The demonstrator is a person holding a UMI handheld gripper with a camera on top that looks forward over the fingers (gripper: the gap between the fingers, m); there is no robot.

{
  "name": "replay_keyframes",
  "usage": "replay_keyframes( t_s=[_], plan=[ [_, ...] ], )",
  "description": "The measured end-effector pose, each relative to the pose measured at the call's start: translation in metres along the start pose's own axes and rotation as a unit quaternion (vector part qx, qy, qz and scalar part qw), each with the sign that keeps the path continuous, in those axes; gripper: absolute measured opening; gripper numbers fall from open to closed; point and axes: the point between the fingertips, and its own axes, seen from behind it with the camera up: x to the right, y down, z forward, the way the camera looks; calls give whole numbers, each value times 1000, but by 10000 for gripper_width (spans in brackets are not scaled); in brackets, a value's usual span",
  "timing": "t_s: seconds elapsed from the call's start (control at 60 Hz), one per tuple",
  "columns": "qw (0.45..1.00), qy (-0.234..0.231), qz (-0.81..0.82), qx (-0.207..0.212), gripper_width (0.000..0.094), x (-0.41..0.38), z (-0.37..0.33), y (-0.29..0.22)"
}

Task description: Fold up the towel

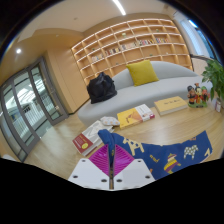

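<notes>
The towel (172, 150) is blue with yellow and white patterns. It hangs from between the fingers and spreads out to their right, over the wooden table (185, 120). My gripper (111, 160) is shut on the towel's edge. A thin fold of cloth is pinched between the magenta pads (100, 157), and a corner sticks up just ahead of them. The part of the towel below the fingers is hidden.
Books (137, 115), a yellow box (170, 103) and small toys (198, 95) lie on the table beyond the towel. A red book (83, 142) lies to the left. Behind are a grey sofa (165, 85) with a yellow cushion (143, 72), a black bag (101, 88), and shelves (130, 45).
</notes>
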Motion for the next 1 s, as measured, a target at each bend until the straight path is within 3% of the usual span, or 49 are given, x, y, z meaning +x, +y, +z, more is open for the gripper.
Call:
replay_keyframes(
  t_s=[0.083,0.167,0.417,0.483,0.533,0.6,0.65,0.817,1.0],
  plan=[
    [1000,-2,7,20,28,18,-14,-34],
    [999,26,-1,35,29,68,-24,-58],
    [988,154,-29,-2,73,255,-33,-43],
    [981,190,-37,-35,186,299,-37,-22],
    [975,212,-45,-47,374,330,-41,-11],
    [965,249,-63,-47,693,363,-55,-10],
    [957,278,-79,-35,850,383,-69,-12],
    [938,327,-111,4,856,387,-127,-41],
    [934,334,-128,18,850,338,-187,-37]
  ],
)
